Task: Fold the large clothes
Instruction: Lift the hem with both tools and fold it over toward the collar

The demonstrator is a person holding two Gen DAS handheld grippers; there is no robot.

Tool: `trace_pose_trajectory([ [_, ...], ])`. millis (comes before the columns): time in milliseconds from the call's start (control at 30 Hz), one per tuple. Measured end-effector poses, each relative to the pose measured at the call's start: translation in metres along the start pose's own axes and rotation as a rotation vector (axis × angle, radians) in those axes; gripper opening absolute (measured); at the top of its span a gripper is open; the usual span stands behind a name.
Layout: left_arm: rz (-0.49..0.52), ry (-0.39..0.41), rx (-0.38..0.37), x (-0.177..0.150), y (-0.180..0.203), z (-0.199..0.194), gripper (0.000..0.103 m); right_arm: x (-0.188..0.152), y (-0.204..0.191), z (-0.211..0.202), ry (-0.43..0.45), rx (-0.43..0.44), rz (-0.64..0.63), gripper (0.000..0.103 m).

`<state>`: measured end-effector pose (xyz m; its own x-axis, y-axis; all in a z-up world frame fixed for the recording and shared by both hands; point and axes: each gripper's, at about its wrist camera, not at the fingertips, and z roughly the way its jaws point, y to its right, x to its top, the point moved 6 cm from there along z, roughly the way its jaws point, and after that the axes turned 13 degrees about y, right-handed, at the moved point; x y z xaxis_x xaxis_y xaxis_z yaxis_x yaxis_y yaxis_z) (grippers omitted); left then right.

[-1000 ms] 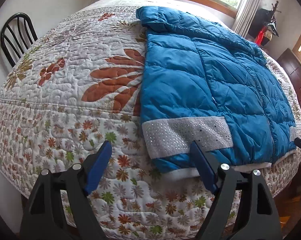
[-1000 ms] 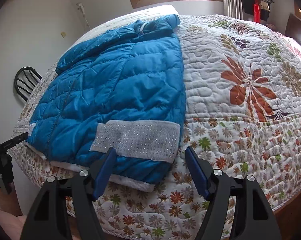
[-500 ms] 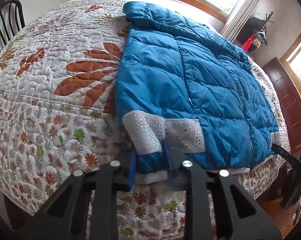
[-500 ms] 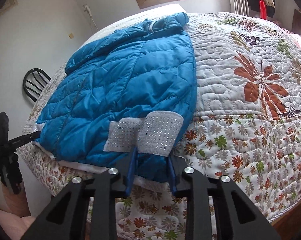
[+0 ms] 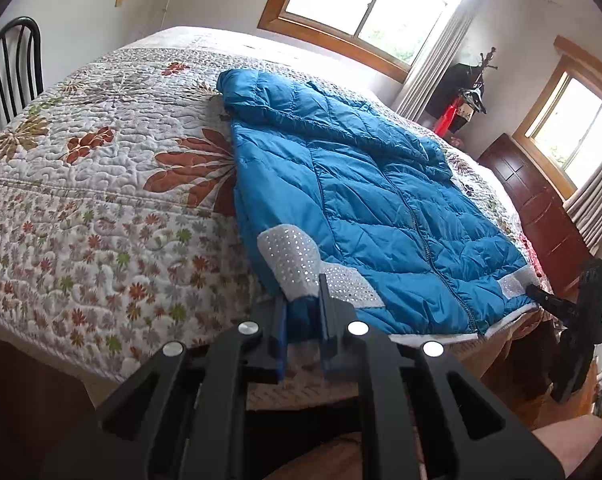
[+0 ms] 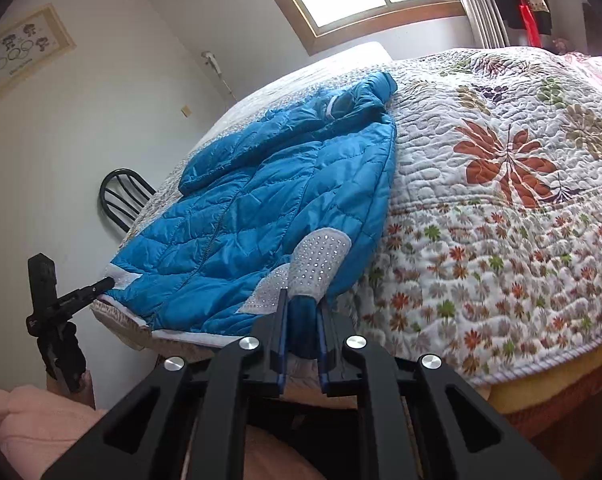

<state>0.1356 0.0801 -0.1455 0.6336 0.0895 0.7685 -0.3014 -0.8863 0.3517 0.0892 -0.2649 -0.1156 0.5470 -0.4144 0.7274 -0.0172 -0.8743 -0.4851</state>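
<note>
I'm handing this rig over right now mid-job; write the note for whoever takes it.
Left gripper: jaws closing, pinching the blue jacket at its hem, at the sequinned grey patch.
Right gripper: shut on the hem at the jacket's other corner, by the second grey patch.
Jacket: spread on the floral quilt, zipped front up, hood end towards the far window, hem at the bed's near edge.
Done: both hem corners gripped, fabric bunched at each grip.
Left: no fold made yet. Probably carry the hem up towards the hood, lay it down, release.
</note>
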Motion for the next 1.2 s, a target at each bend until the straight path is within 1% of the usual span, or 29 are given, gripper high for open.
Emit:
trace_pose_trajectory([
  [67,-0.011,0.011,-0.013,0.000,-0.001,-0.003,0.011,-0.002,-0.002,-0.003,0.004,-0.006,0.004,0.011],
  [167,-0.017,0.044,-0.048,0.019,0.005,-0.002,0.011,0.019,-0.009,-0.002,0.033,0.026,-0.001,0.011],
  [267,-0.022,0.089,-0.090,0.048,0.017,0.000,0.011,0.054,-0.020,0.001,0.068,0.051,-0.037,0.010],
  [367,-0.014,0.129,-0.091,0.087,0.024,0.013,0.011,0.096,-0.027,0.014,0.080,0.049,-0.068,0.010],
  [433,-0.024,0.135,-0.092,0.112,0.025,0.027,0.011,0.124,-0.026,0.024,0.084,0.043,-0.068,0.010],
  [600,-0.069,0.139,-0.096,0.174,0.022,0.069,0.011,0.191,-0.017,0.053,0.075,0.073,0.002,0.010],
  [700,-0.095,0.120,-0.101,0.206,0.020,0.102,0.011,0.221,-0.010,0.080,0.056,0.066,0.039,0.010],
  [767,-0.109,0.110,-0.083,0.224,0.017,0.126,0.011,0.238,-0.003,0.102,0.043,0.059,0.063,0.010],
  [933,-0.132,0.077,-0.046,0.254,0.009,0.184,0.011,0.267,0.019,0.156,0.010,0.041,0.127,0.010],
  [1200,-0.137,0.038,0.044,0.280,-0.012,0.269,0.012,0.291,0.066,0.242,-0.056,0.002,0.209,0.010],
])
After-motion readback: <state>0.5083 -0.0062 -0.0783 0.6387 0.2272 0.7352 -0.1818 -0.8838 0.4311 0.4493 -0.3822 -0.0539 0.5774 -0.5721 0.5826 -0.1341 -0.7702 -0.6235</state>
